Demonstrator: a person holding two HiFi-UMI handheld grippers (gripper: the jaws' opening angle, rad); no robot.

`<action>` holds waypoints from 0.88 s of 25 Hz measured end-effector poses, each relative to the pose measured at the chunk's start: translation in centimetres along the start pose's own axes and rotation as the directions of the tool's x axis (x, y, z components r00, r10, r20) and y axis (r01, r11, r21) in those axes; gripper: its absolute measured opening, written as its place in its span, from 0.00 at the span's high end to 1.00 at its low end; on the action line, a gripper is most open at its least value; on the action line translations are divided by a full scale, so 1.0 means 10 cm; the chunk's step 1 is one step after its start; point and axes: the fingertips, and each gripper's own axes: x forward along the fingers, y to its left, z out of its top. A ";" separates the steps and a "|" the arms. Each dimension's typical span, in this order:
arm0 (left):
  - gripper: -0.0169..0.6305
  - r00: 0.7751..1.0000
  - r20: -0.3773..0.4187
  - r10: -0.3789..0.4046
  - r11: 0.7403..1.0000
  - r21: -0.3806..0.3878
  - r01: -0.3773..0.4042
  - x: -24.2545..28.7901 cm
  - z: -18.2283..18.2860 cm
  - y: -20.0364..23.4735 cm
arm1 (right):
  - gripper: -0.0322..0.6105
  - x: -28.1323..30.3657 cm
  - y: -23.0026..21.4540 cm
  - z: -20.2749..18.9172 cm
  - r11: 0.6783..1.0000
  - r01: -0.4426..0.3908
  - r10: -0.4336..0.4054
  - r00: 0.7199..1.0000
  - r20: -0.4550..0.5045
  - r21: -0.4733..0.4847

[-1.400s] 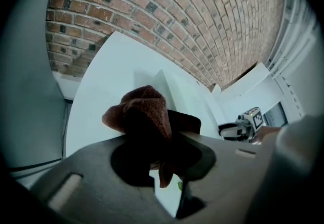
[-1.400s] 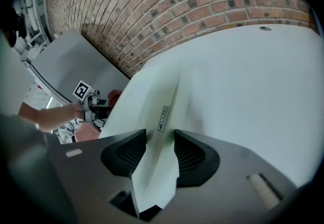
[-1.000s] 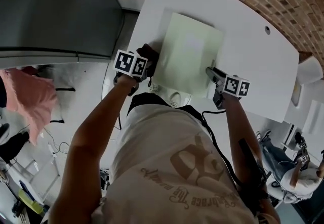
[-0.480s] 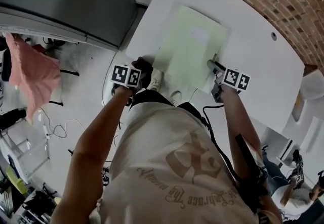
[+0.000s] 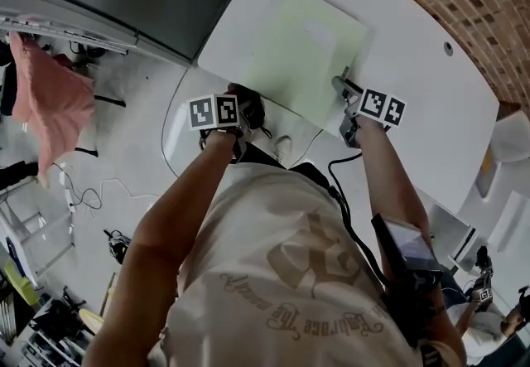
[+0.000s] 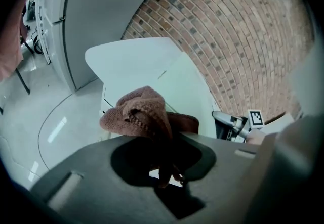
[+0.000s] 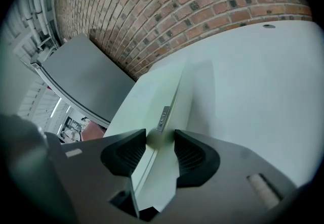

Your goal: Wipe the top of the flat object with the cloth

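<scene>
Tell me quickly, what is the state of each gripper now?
Left gripper: closed on the brown cloth.
Right gripper: closed on the edge of the flat green object.

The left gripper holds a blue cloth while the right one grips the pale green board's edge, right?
Not blue: the cloth is brown, as the left gripper view shows. The left gripper holds it, and the right gripper grips the board's edge.

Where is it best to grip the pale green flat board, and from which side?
Probably take the pale green flat board by its thin near edge, from the person's side: lying flat, only an edge fits between jaws. The right gripper clamps there.
</scene>
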 end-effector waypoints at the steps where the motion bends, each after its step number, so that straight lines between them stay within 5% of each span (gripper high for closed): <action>1: 0.85 1.000 -0.010 0.000 1.000 0.005 0.000 0.03 -0.03 -0.05 | 0.66 0.00 0.00 0.00 1.000 -0.003 0.003 1.000 0.001 0.000; 13: 0.85 0.988 -0.112 -0.106 0.994 0.029 0.110 0.47 -0.66 -0.75 | 0.66 0.03 0.01 0.02 0.999 -0.045 0.046 0.999 0.014 -0.016; 22: 0.85 0.958 -0.249 -0.142 0.969 0.163 0.186 0.75 -1.12 -1.18 | 0.65 0.01 0.03 -0.03 0.998 -0.058 0.058 0.998 0.028 0.011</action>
